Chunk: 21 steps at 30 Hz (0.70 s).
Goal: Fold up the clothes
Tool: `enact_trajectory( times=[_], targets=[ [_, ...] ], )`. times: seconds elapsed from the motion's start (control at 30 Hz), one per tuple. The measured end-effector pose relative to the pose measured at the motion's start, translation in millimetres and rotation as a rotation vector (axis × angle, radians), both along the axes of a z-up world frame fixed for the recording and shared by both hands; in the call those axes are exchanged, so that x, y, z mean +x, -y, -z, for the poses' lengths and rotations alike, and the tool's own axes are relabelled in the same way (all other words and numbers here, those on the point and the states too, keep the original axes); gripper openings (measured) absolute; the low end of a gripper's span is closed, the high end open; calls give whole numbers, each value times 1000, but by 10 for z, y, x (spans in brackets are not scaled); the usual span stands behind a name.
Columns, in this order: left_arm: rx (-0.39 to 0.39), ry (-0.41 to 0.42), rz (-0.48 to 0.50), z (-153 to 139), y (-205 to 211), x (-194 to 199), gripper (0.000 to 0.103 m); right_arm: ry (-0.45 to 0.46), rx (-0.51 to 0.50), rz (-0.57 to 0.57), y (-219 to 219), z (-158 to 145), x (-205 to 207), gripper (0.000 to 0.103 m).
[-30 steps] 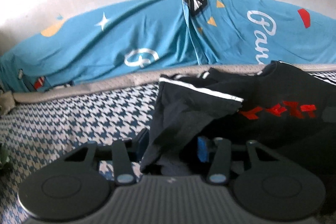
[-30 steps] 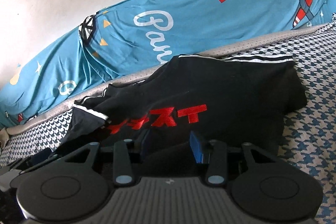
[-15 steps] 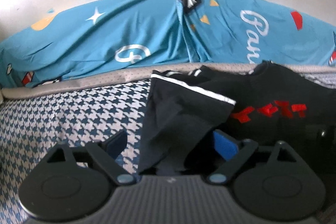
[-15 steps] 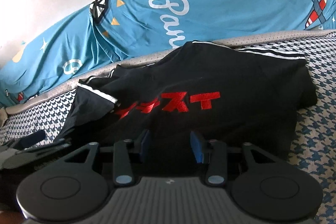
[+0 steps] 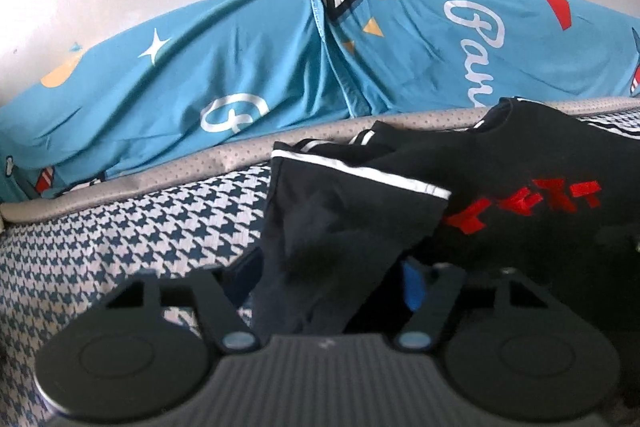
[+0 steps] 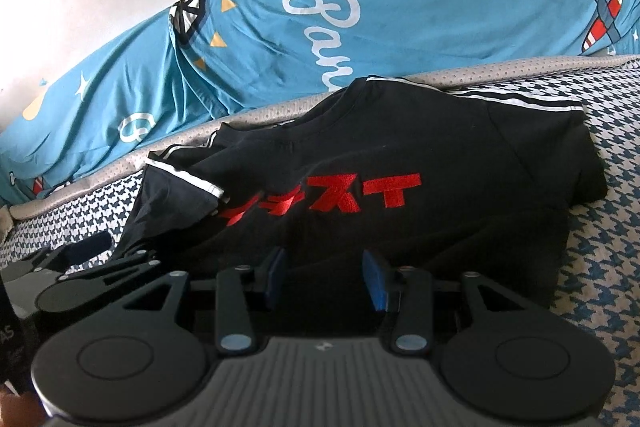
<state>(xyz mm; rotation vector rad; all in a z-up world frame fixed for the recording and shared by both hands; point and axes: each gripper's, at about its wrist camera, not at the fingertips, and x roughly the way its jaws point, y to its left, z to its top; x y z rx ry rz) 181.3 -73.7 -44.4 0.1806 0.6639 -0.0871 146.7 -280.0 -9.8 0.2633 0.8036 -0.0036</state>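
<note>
Black T-shirt [image 6: 400,155], red lettering; houndstooth bedcover [image 5: 132,227]; teal sheet [image 5: 240,67].

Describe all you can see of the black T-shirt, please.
The T-shirt is black soft fabric with red block characters on the chest and white stripes along its sleeves. It lies front up on the houndstooth cover, collar toward the blue sheet. One sleeve is folded over the body. The left gripper straddles that sleeve, jaws apart; the right gripper straddles the hem, open.
</note>
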Motion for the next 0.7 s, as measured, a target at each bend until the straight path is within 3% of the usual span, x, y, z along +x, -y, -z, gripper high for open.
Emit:
enact_trajectory(
  times=[0.23, 0.37, 0.57, 0.7],
  targets=[
    [-59, 39, -26, -150, -87, -18, 42, 5, -15, 11, -49, 11, 4, 43],
    [-112, 50, -86, -242, -277, 14, 42, 2, -23, 14, -72, 29, 10, 43],
    [-89, 66, -260, -306, -612, 115, 42, 1, -32, 15, -94, 38, 15, 43],
    [-82, 77, -436, -320, -934, 165, 42, -1, -31, 17, -93, 41, 22, 43]
  ],
)
